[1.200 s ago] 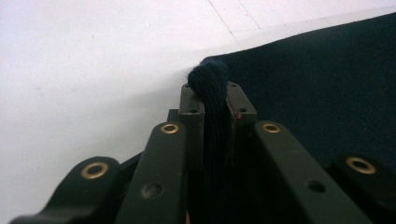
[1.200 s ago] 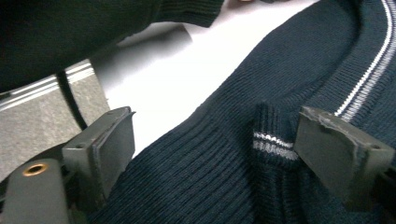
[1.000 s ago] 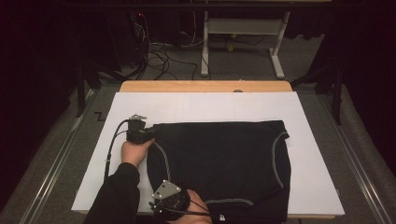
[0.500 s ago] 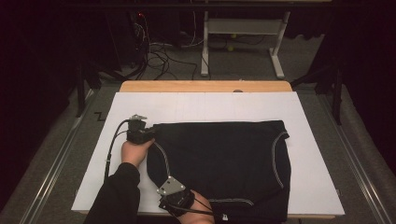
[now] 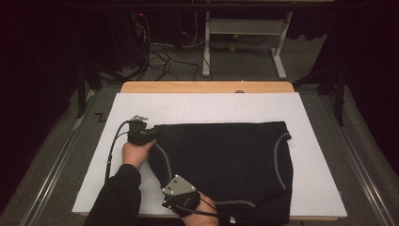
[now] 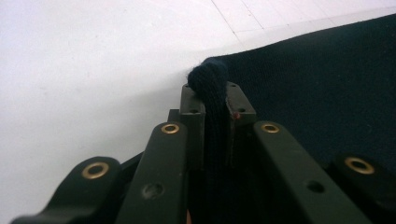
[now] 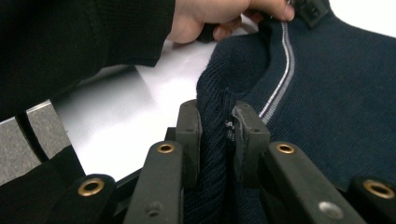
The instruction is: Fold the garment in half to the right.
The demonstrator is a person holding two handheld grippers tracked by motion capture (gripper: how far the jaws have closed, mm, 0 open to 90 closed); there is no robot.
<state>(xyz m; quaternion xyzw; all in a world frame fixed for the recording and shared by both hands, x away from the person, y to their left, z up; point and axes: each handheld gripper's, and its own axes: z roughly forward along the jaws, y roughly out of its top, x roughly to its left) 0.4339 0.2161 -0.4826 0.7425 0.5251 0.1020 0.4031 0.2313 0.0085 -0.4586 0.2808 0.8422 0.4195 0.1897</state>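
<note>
Sweater (image 5: 226, 165) near hem cut off

One dark knitted garment (image 5: 226, 169) lies on the tabletop (image 5: 207, 87), the single piece of clothing there. One white sheet (image 5: 211, 108) covers the tabletop. Two tongs are at work: the left tongs (image 5: 141, 131) and the right tongs (image 5: 181, 197). Two hands hold them, the left hand (image 5: 135, 153) and the right hand (image 5: 200, 214). Beyond the tabletop stands one white metal frame (image 5: 244, 42) on the floor, and by its feet lie two small yellow-green balls (image 5: 230, 48)
</note>
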